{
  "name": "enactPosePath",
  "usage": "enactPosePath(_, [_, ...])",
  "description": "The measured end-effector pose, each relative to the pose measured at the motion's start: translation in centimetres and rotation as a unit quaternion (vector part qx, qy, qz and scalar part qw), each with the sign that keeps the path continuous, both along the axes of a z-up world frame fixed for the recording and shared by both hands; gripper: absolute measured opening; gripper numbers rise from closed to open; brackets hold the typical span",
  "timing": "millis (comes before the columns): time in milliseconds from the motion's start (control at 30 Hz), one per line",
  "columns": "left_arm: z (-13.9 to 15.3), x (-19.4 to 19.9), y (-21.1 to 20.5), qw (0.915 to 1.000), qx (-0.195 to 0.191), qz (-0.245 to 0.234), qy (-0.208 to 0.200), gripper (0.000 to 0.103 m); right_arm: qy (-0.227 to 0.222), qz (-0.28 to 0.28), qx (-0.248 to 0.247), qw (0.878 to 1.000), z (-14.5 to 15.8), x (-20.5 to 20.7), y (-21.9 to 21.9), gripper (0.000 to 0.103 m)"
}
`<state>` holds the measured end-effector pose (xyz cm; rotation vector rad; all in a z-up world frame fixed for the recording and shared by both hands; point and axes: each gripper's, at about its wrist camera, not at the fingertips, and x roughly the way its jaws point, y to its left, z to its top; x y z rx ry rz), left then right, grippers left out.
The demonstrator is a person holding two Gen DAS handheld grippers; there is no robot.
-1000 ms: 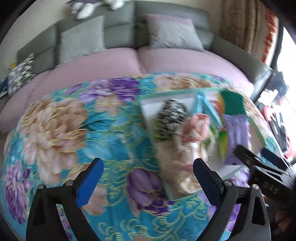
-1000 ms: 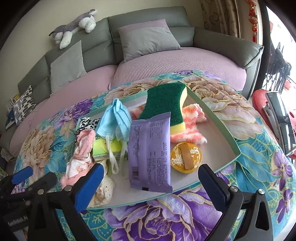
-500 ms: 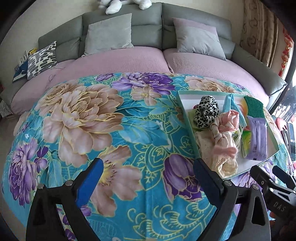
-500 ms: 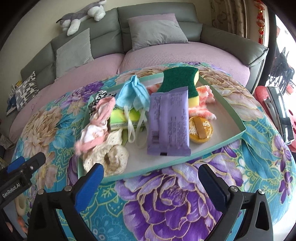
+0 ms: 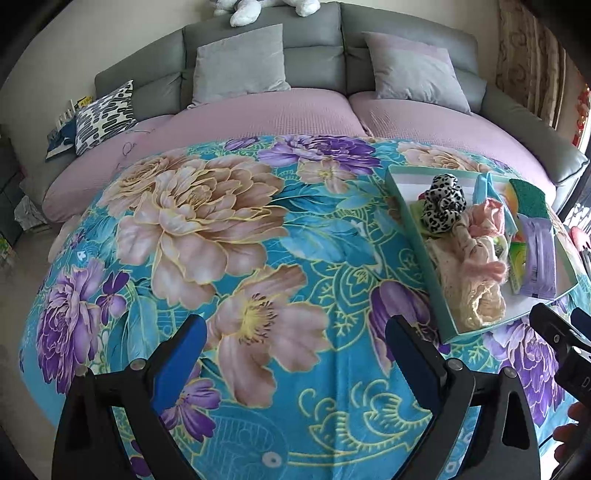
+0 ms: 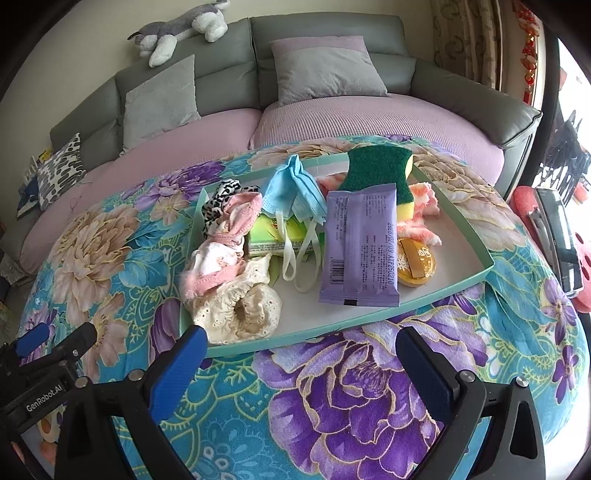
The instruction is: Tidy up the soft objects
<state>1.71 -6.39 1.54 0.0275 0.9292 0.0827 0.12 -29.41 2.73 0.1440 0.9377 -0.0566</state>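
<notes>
A teal-rimmed tray [image 6: 436,295] [image 5: 406,206] lies on the floral blanket, heaped with soft things: a cream lace cloth [image 6: 240,314], pink cloth [image 6: 236,218], leopard scrunchie [image 5: 443,203], blue face mask [image 6: 291,188], purple wipes pack [image 6: 360,247], green sponge [image 6: 376,170], pink fluffy cloth [image 6: 424,221] and a round orange puff [image 6: 417,264]. My right gripper [image 6: 299,354] is open just before the tray's near edge, holding nothing. My left gripper [image 5: 295,345] is open over the blanket, left of the tray, holding nothing.
The floral blanket [image 5: 207,229] covers a round table in front of a grey sofa [image 6: 325,33] with pink seats and grey cushions [image 5: 240,59]. A plush dog [image 6: 181,29] lies on the sofa back. A patterned pillow [image 5: 105,116] sits at the far left.
Both grippers have drawn back from the tray. The left view has swung left, so the tray now sits at its right edge. Nothing was picked up.
</notes>
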Motion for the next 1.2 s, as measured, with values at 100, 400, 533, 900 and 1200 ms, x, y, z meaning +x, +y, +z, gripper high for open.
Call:
enactPosePath(100, [-0.1, 0.0, 0.0, 1.0, 0.007, 0.0, 0.002, 0.098, 0.004, -0.003, -0.007, 1.0, -0.2, 0.2, 0.0, 0.103])
enactPosePath(400, [-0.7, 0.4, -0.3, 0.9999, 0.008, -0.005, 0.013, 0.098, 0.009, -0.008, -0.017, 1.0, -0.4, 0.5, -0.4, 0.103])
enactPosePath(533, [-0.8, 0.5, -0.3, 0.9998, 0.01, -0.004, 0.016, 0.098, 0.009, -0.008, -0.017, 1.0, -0.4, 0.6, -0.4, 0.103])
enactPosePath(900, [-0.9, 0.8, -0.7, 0.9996, 0.02, -0.005, 0.018, 0.098, 0.011, -0.012, -0.013, 1.0, -0.6, 0.7, -0.8, 0.103])
enactPosePath(1200, [-1.1, 0.8, -1.0, 0.9995, 0.023, -0.01, 0.021, 0.098, 0.013, -0.014, -0.011, 1.0, -0.7, 0.7, -1.0, 0.103])
